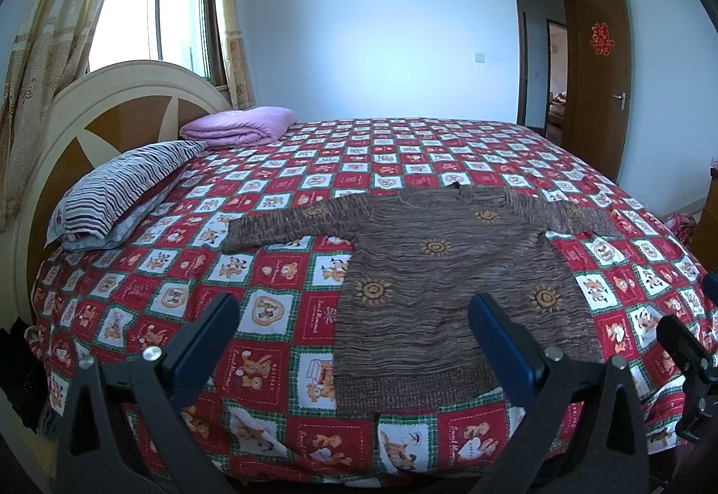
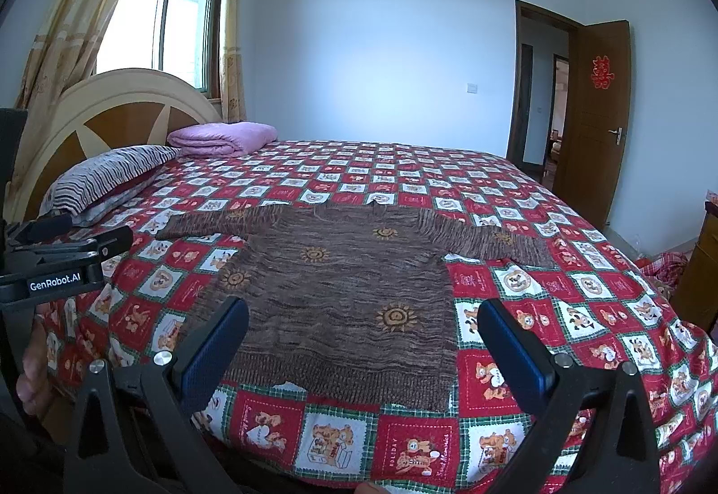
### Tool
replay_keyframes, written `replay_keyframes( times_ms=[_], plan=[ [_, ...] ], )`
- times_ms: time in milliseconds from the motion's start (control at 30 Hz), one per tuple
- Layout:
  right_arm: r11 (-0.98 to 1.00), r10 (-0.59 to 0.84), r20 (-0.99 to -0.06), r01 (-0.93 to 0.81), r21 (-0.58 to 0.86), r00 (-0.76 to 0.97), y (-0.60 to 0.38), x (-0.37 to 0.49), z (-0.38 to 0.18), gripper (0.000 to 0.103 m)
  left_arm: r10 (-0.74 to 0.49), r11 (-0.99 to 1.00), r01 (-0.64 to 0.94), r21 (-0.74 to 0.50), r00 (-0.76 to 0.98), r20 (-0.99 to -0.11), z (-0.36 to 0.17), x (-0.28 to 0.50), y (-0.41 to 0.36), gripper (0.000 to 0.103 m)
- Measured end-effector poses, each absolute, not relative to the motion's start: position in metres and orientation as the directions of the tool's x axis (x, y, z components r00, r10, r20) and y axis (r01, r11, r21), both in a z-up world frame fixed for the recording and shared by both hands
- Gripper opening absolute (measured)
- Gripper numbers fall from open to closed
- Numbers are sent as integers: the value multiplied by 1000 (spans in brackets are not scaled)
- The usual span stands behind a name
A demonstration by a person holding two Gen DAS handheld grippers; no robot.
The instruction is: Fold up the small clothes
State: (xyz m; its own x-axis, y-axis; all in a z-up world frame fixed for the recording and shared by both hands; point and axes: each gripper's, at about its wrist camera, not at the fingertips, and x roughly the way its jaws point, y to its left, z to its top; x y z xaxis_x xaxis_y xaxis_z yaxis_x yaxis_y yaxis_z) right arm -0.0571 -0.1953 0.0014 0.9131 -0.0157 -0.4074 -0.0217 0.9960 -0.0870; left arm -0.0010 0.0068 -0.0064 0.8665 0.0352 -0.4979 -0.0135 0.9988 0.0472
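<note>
Both grippers, left gripper [image 1: 354, 319] and right gripper [image 2: 363, 323], hover with jaws spread wide and empty above the brown knitted sun-patterned sweater [image 1: 426, 269], laid flat, sleeves outstretched, on the red checked bedspread [image 1: 278, 323], seemingly ready for folding.

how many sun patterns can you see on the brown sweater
5 in the left wrist view, all on the sweater: one on its left sleeve, one near the collar, one mid-chest, two lower down. Folds or the underside may hide more.
</note>
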Motion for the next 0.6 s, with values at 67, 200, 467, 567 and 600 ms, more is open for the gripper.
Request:
replay_keyframes(
  times_ms=[67,200,467,567,600],
  plan=[
    [996,-16,-409,-22,-88,912,-194,-57,-2,102,36,999,-14,48,866,-499,-7,-1,7,103],
    [996,-13,-413,-25,-87,911,-192,-58,-4,102,36,999,-14,48,866,-499,-7,-1,8,103],
    [994,39,-406,-77,-77,913,-200,-52,-5,102,47,998,-17,65,863,-503,-17,8,15,103],
    [994,28,-420,-69,-85,907,-206,-40,-12,102,55,997,-15,82,855,-515,-26,19,18,103],
    [994,21,-431,-65,-87,902,-208,-34,-16,102,55,996,-12,86,853,-519,-26,23,15,103]
  ],
)
